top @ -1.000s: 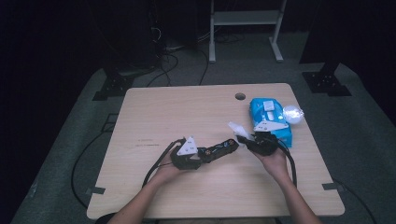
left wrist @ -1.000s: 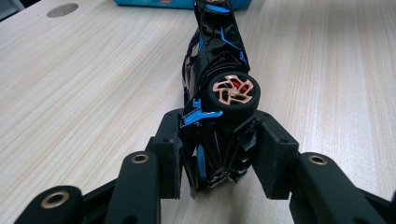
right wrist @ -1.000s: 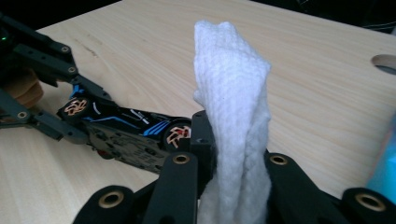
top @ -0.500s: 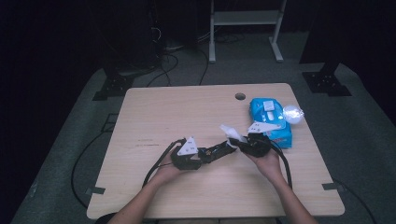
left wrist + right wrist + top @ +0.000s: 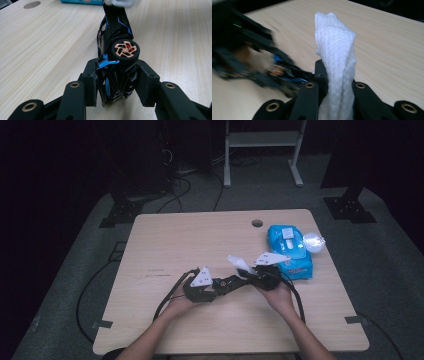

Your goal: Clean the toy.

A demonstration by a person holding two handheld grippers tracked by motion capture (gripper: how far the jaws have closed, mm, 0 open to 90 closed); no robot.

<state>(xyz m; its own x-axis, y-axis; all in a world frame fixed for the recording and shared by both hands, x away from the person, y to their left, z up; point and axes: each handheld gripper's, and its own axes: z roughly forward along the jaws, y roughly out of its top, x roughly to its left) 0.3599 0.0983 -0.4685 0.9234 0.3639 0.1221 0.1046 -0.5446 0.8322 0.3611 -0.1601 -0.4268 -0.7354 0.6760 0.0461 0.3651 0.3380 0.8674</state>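
The toy car [image 5: 117, 50], black with blue trim and copper-coloured wheels, is clamped at one end between the jaws of the left hand-held gripper [image 5: 216, 289] and held just above the counter [image 5: 200, 245], its free end pointing toward the blue wipes pack [image 5: 290, 251]. In the left gripper view the jaws press on the car's narrow tail just below a wheel. That grip looks slim, so a firm rub from the wipe could twist the car in the jaws or lever it out onto the counter. The left forearm comes in low from the near edge, hand wrapped around the tool.

Right of the car, the right hand-held gripper [image 5: 248, 276] is closed on a folded white wipe [image 5: 337, 65], which stands up from between its jaws and meets the car's far end. Because the wipe is soft and sticks out well past the jaws, it may fold over, so that hard jaw tips scrape the car instead of cloth. It could also slip loose under drag. The right hand sits just short of the wipes pack, angled inward toward the car.
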